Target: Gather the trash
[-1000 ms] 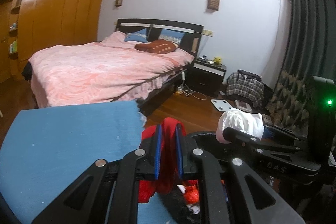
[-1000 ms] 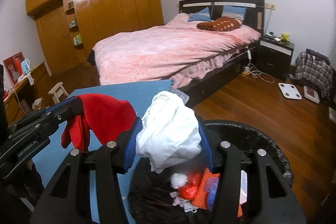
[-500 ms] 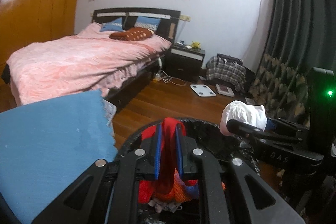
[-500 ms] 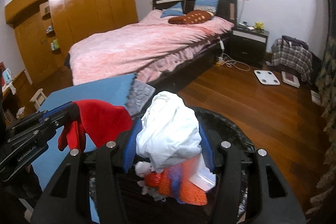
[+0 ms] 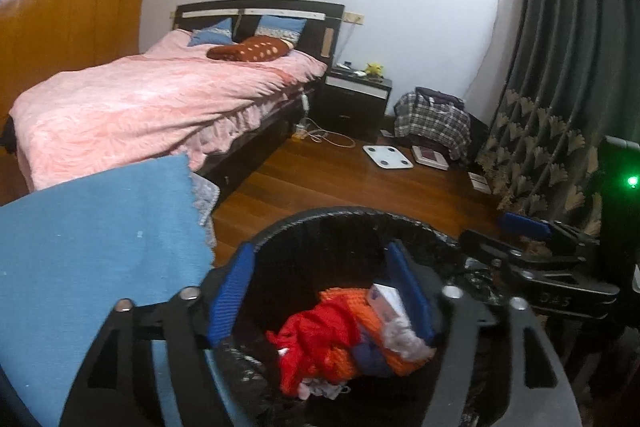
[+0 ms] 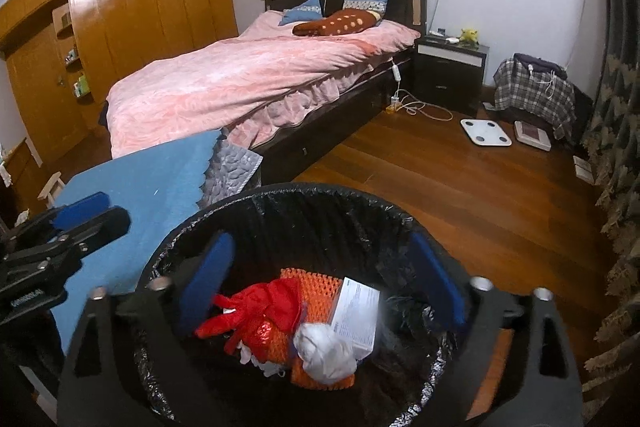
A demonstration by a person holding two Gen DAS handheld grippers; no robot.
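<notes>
A black bin lined with a black bag stands on the wooden floor right below both grippers. Inside lie a red crumpled piece, a white wad, an orange net and a white box. My left gripper hangs over the bin, its jaws opening, nothing between the blue pads. My right gripper also hangs over the bin, its jaws opening and empty. Each gripper shows at the edge of the other's view.
A table with a blue cloth stands left of the bin. Beyond are a bed with a pink cover, a nightstand, a white scale on the floor, a plaid-covered heap and dark curtains.
Both grippers moved from the blue table to over the bin and opened. The red piece left the left gripper and the white wad left the right one; both now lie in the bin.
</notes>
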